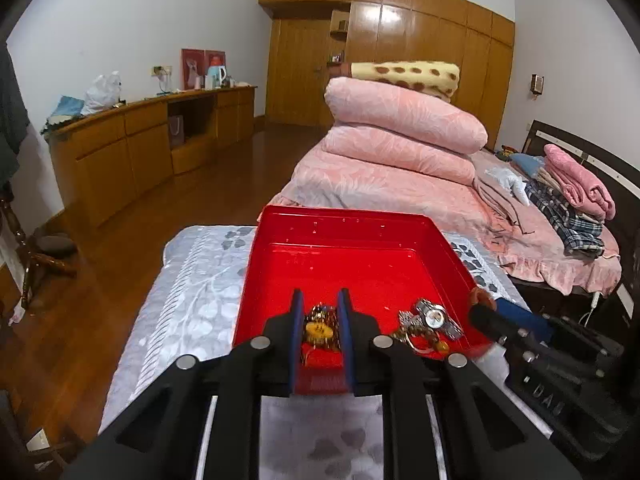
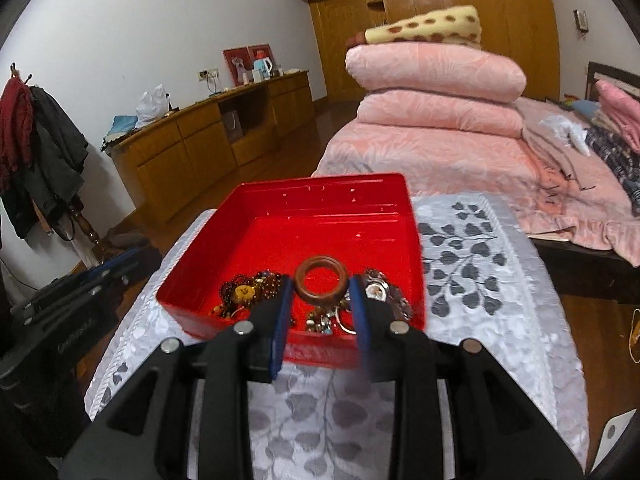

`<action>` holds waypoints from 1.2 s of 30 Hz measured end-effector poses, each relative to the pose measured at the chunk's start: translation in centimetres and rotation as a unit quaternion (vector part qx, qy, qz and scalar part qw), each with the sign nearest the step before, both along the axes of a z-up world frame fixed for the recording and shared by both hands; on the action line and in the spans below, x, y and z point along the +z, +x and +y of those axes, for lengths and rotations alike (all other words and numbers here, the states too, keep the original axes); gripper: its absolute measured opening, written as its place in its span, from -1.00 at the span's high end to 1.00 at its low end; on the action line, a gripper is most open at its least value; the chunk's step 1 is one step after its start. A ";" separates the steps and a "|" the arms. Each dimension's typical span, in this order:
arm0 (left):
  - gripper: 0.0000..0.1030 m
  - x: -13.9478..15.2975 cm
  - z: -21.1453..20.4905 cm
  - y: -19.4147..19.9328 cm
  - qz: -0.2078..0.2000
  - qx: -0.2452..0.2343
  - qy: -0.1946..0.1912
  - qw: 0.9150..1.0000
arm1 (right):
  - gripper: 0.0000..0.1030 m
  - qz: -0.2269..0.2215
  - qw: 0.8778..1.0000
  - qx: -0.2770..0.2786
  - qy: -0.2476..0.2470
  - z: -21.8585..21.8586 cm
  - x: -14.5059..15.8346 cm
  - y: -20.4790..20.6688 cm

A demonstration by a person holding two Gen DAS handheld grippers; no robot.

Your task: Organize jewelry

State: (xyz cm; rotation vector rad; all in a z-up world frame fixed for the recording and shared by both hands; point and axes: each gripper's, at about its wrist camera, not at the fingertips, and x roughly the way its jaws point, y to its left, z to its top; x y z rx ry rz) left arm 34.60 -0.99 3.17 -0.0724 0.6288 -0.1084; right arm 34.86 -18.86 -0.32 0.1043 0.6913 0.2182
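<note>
A red tray (image 1: 344, 224) (image 2: 312, 190) sits on a grey leaf-patterned cloth. At its near edge lie a dark bead necklace with a yellow pendant (image 1: 319, 330) (image 2: 244, 292), a silver watch (image 1: 434, 316) (image 2: 376, 290) and small rings. My left gripper (image 1: 320, 304) is open, its fingers either side of the bead necklace. My right gripper (image 2: 320, 292) holds a brown wooden bangle (image 2: 321, 279) between its blue pads, above the tray's near edge. The right gripper also shows in the left wrist view (image 1: 504, 316), at the tray's right corner.
The clothed table (image 2: 480, 264) stands in front of a bed with stacked pink quilts (image 1: 400, 136). A wooden sideboard (image 1: 132, 148) lines the left wall. A coat stand with clothes (image 2: 36, 148) is at the far left. Wooden floor lies between.
</note>
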 end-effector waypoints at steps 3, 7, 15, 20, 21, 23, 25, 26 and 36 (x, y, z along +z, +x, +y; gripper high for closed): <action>0.66 -0.7 -0.3 1.6 0.010 0.002 0.005 1.000 | 0.46 0.012 1.000 0.001 -0.003 0.3 -0.8 1.5; 0.66 -1.5 -0.4 3.0 0.018 0.002 0.007 1.000 | 0.46 0.024 1.000 0.000 -0.007 0.6 -1.7 2.9; 0.25 -2.5 -0.4 4.1 0.023 0.002 0.010 1.000 | 0.03 0.028 0.999 -0.010 -0.022 0.5 -2.7 3.5; 0.14 -2.1 0.2 3.7 0.016 0.005 0.001 1.000 | 0.02 0.015 0.999 -0.024 -0.014 -0.7 -1.9 2.9; 0.10 -1.9 0.4 3.5 0.012 0.006 0.002 1.000 | -0.03 0.010 0.999 -0.028 -0.014 -1.0 -1.6 2.5; 0.01 -1.4 0.7 2.8 0.001 0.010 0.004 1.000 | -0.14 0.002 0.999 -0.036 -0.016 -1.5 -1.2 2.0; -0.05 -0.9 1.1 2.0 -0.010 0.013 0.007 1.000 | -0.26 -0.008 0.999 -0.041 -0.018 -2.0 -0.7 1.2; -0.10 -0.7 1.3 1.6 -0.014 0.015 0.008 1.000 | -0.30 -0.011 0.999 -0.043 -0.020 -2.1 -0.6 0.9; -0.75 0.8 1.7 -3.7 -0.061 0.013 0.024 0.998 | -0.86 -0.047 0.997 -0.056 -0.034 -3.1 0.8 -4.4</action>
